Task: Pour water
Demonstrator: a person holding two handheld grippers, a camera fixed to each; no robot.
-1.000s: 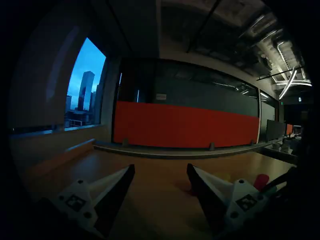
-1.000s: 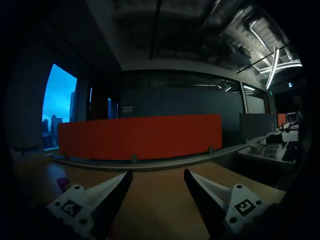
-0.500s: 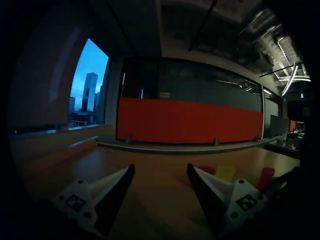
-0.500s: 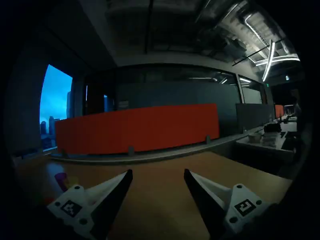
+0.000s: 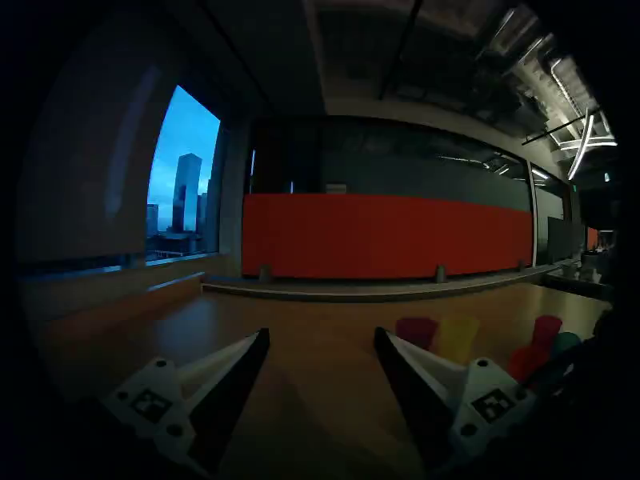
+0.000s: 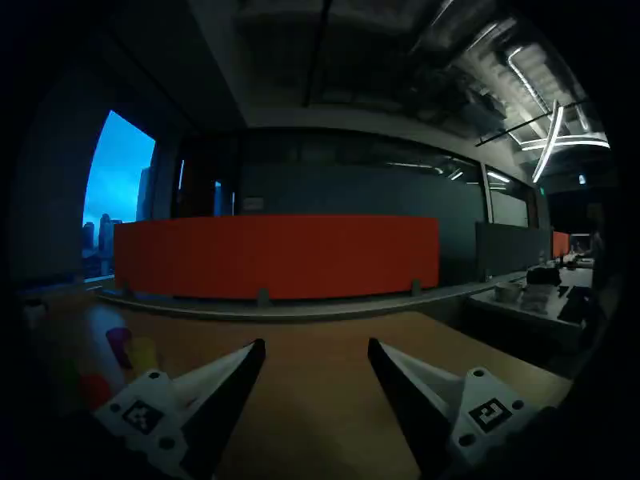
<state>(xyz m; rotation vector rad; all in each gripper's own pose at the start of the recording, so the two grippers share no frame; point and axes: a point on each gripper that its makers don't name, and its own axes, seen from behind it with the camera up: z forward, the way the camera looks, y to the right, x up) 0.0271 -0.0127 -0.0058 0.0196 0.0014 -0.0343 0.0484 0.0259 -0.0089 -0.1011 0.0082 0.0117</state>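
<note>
In the left gripper view my left gripper [image 5: 320, 340] stands open over a wooden table [image 5: 320, 320], nothing between its fingers. Just past its right finger stand a dark red cup [image 5: 417, 330] and a yellow cup [image 5: 458, 338]; farther right are a red cup [image 5: 546, 330], an orange-red one [image 5: 526, 362] and a green one [image 5: 565, 344]. In the right gripper view my right gripper [image 6: 314, 348] is open and empty above the same table [image 6: 320, 360]. Off to its left sit a purple cup [image 6: 119, 344], a yellow cup [image 6: 144, 354] and a red cup [image 6: 94, 390].
A long red partition [image 5: 384, 236] runs along the table's far edge on a grey rail. A window [image 5: 180, 196] with city towers is at the left. Desks with clutter [image 6: 536, 296] lie to the right. The room is dim.
Both views have tilted downward and turned, so more of the table shows. The coloured cups have come further into view beside each gripper. Both grippers stay open.
</note>
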